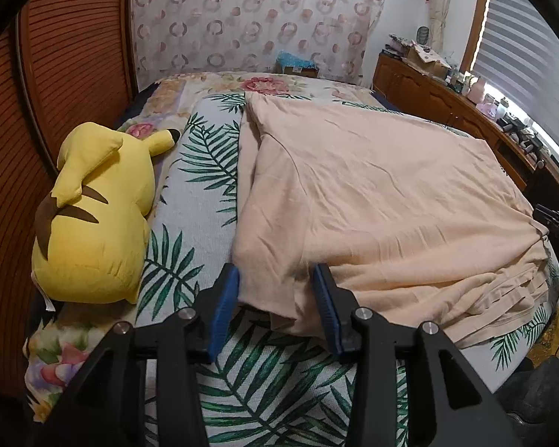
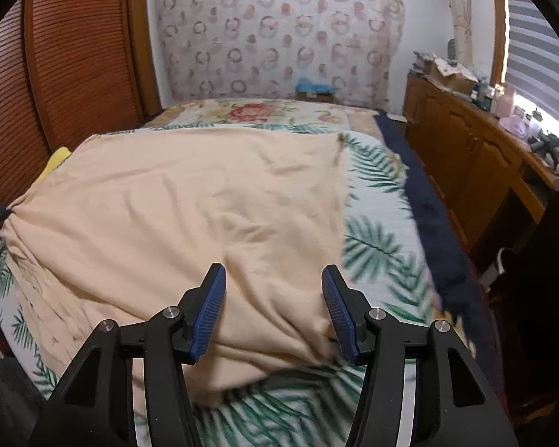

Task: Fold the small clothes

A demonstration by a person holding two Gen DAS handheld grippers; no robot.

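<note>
A peach-coloured garment (image 1: 372, 193) lies spread on the palm-leaf bedspread (image 1: 190, 193), its near hem bunched in folds. My left gripper (image 1: 275, 279) is open, its blue pads (image 1: 225, 305) straddling the garment's near left corner. In the right wrist view the same garment (image 2: 190, 205) fills the bed, and my right gripper (image 2: 274, 283) is open with its blue pads (image 2: 210, 309) on either side of the near right corner. The cloth passes between both pairs of jaws. The right gripper's tip (image 1: 555, 223) shows at the far right edge of the left wrist view.
A yellow Pikachu plush (image 1: 97, 216) lies on the bed's left side beside a slatted wooden wardrobe (image 1: 67, 67). A wooden dresser (image 2: 477, 171) with clutter runs along the right wall under a blind. A dark blue blanket edge (image 2: 428, 216) borders the bed's right side.
</note>
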